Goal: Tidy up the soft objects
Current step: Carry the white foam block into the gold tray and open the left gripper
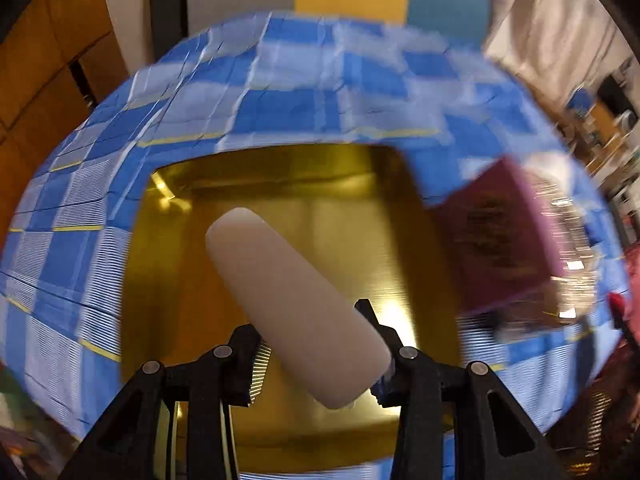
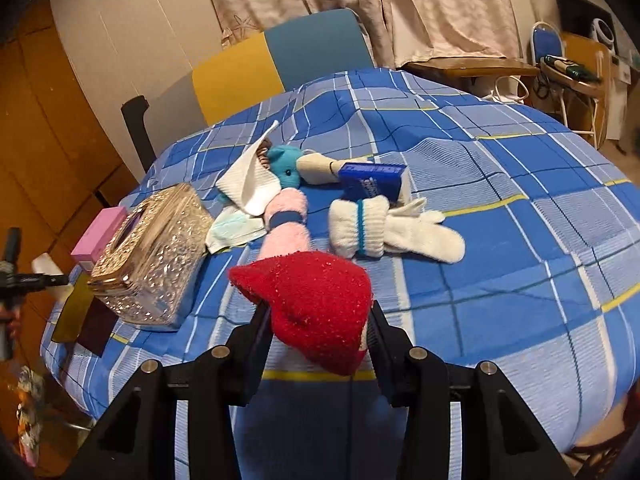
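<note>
Over the gold tray [image 1: 328,208] — left hand-held gripper [image 1: 320,368] clamps a white block [image 1: 292,300].

Home, curtains [image 2: 440,8], checked tablecloth [image 2: 500,240], chairs [image 2: 316,48]

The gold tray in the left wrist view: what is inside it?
The gold tray shows only bare, shiny floor. The white block, held above it in the left gripper's jaws, hides part of it.
</note>
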